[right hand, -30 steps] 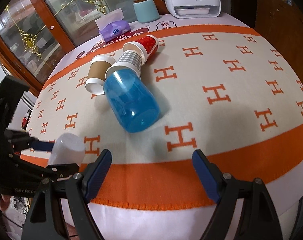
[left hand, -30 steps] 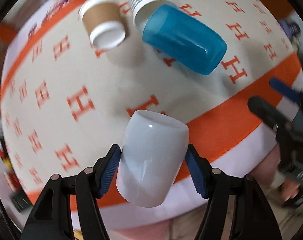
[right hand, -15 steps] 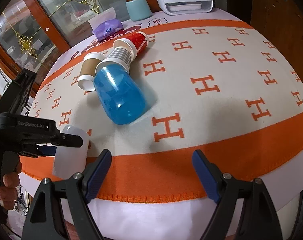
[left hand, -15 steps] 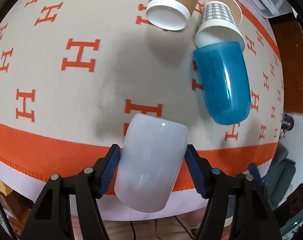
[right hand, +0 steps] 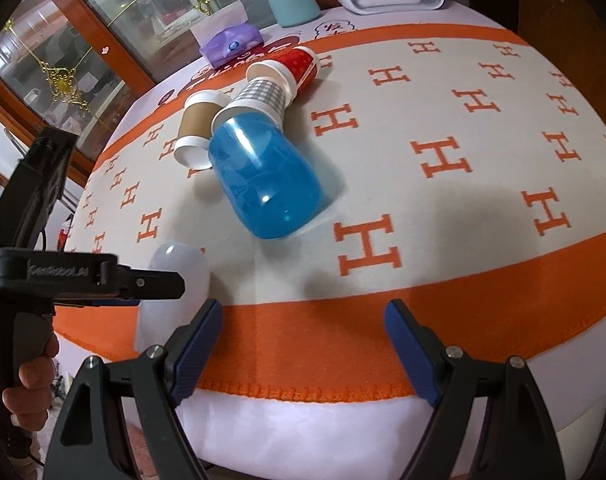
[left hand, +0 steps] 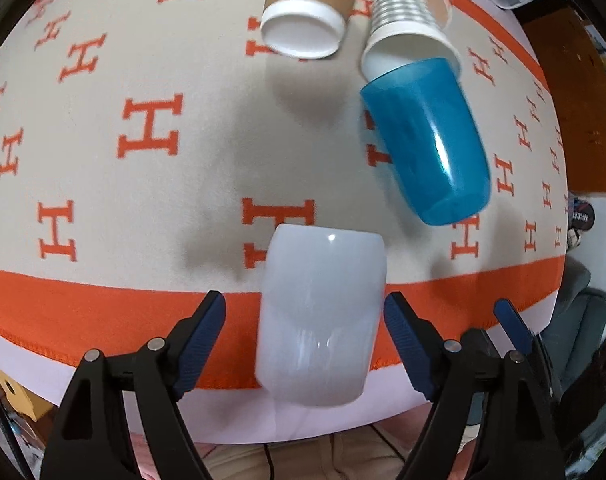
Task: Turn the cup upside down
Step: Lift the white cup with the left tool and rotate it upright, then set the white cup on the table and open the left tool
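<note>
A frosted white cup point(left hand: 321, 316) stands with its closed end up on the orange border of the cloth, near the table's front edge. It also shows in the right wrist view point(right hand: 179, 276). My left gripper point(left hand: 305, 332) is open, its blue pads point(left hand: 203, 332) on either side of the cup with gaps, not touching. My right gripper point(right hand: 303, 344) is open and empty over the table's front edge, to the right of the white cup.
A blue plastic cup point(left hand: 427, 140) lies on its side behind the white cup. A brown paper cup point(left hand: 307, 12), a checked paper cup point(left hand: 411, 24) and a red paper cup point(right hand: 299, 66) lie on the H-patterned cloth point(right hand: 443, 156). Tissue pack point(right hand: 231, 42) and teal canister point(right hand: 293, 2) at the back.
My left gripper has opened and let go of the white cup, which now stands on the cloth. The right gripper has stayed open and shifted only a little.
</note>
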Demonstrator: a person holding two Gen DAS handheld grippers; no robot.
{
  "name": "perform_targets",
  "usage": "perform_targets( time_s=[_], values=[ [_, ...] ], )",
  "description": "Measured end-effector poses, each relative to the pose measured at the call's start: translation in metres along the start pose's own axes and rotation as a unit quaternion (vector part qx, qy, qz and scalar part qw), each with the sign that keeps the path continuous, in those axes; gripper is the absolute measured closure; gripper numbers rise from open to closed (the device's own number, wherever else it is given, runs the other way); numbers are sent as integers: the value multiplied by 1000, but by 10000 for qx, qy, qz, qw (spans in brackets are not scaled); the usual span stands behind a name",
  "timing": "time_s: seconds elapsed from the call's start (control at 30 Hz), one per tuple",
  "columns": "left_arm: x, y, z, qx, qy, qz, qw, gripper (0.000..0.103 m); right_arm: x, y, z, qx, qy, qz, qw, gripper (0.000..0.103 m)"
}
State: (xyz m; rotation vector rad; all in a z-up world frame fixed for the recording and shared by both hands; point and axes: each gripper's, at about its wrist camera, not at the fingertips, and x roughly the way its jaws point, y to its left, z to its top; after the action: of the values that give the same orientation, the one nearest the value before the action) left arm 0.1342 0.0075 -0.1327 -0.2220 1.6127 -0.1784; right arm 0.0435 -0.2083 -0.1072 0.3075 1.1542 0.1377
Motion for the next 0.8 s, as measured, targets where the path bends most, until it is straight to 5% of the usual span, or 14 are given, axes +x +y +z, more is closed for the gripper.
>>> perform_targets(
  time_s=[0.27,0.53,0.73,0.8],
  values=[
    [-41,0,-19,627,-477,73,9969,23,1,11,7,-67,221,302,9993,20],
    [-84,8,-46,1379,-1615,179,9770,23,10,19,19,75,558,765,9955,20],
    [-81,13,-47,1428,-1913,104,9710,23,18,31,23,-91,707,779,9944,20],
    [-76,16,-46,1445,-1871,21,9717,31,25,35,23,-149,778,736,9941,30]
  ],
)
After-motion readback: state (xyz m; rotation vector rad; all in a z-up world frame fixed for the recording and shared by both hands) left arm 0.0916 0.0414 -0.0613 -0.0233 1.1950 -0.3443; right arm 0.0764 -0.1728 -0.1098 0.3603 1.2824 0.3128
